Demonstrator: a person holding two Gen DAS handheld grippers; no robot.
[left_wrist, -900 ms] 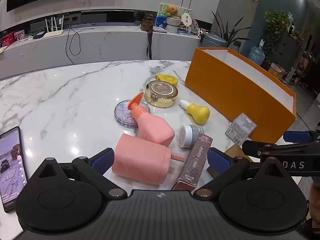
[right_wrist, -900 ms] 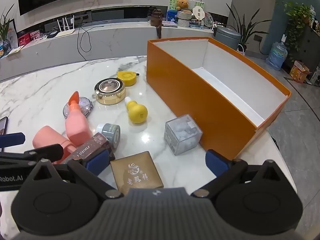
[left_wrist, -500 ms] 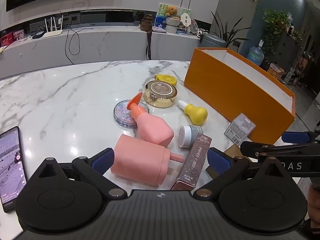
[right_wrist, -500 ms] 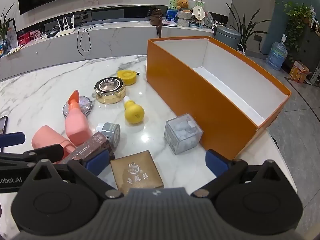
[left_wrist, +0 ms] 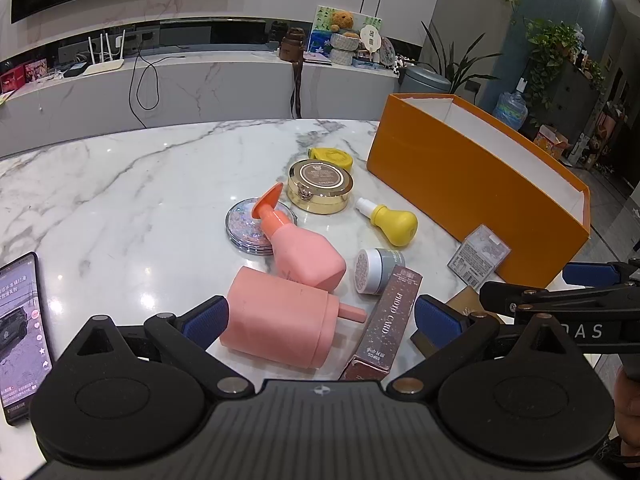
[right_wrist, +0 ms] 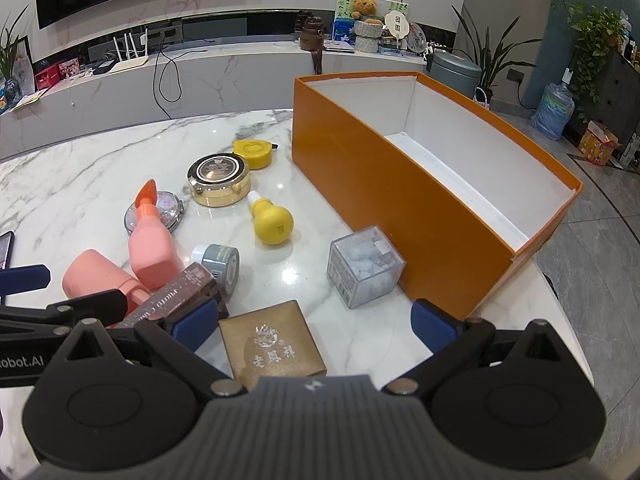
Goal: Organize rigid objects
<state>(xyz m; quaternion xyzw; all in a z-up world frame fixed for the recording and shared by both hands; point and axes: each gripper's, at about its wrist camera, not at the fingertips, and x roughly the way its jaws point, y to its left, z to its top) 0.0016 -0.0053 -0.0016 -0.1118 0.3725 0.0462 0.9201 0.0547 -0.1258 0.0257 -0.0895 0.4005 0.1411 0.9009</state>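
Nothing is sitting in the orange box (right_wrist: 400, 184) at far right yet, every item, from pink bottle (left_wrist: 280, 324) to brown case (right_wrist: 272, 344), is lying left of it, and both grippers (left_wrist: 320, 320) (right_wrist: 316, 320) are hovering spread, empty.

a white marble table (left_wrist: 132, 184) carries an open orange box (right_wrist: 360, 176) at the right; beside it a clear cube (right_wrist: 364, 266), brown box (right_wrist: 272, 346), yellow bottle (right_wrist: 272, 218), gold compact (right_wrist: 219, 184), yellow tape (right_wrist: 254, 153), glitter compact (left_wrist: 244, 228), grey jar (right_wrist: 218, 262), pink bottles (left_wrist: 304, 254), card box (left_wrist: 390, 322); a phone (left_wrist: 20, 332) lies at the left edge
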